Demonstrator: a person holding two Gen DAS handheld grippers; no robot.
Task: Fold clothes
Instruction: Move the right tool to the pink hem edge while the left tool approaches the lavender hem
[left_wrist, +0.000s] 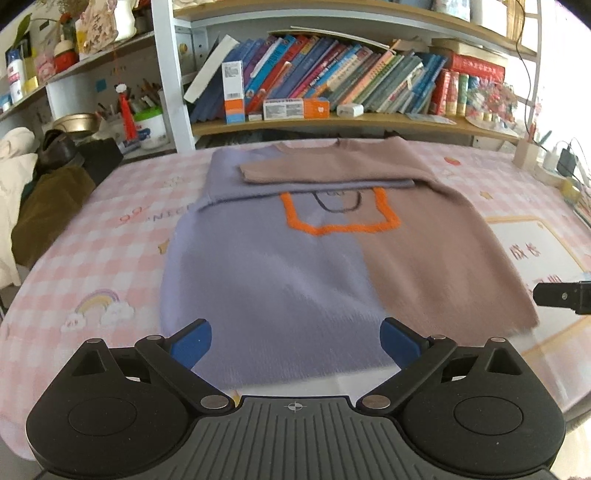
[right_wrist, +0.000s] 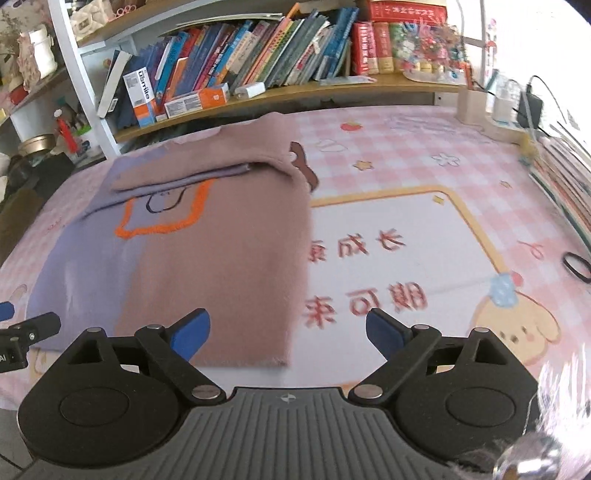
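A: Lilac-and-brown knitted sweater with an orange outline (left_wrist: 295, 254) lies flat on the pink checked tablecloth (left_wrist: 110, 236), sleeves folded across at 12 o'clock.

B: Left gripper (left_wrist: 295, 345) and right gripper (right_wrist: 288, 332)?

A: Both wide, empty, near the hem.

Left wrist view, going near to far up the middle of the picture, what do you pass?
Left gripper with its jaws open → lilac and brown sweater's hem → orange outline on its chest → sleeves folded across it → neckline → bookshelf with books.
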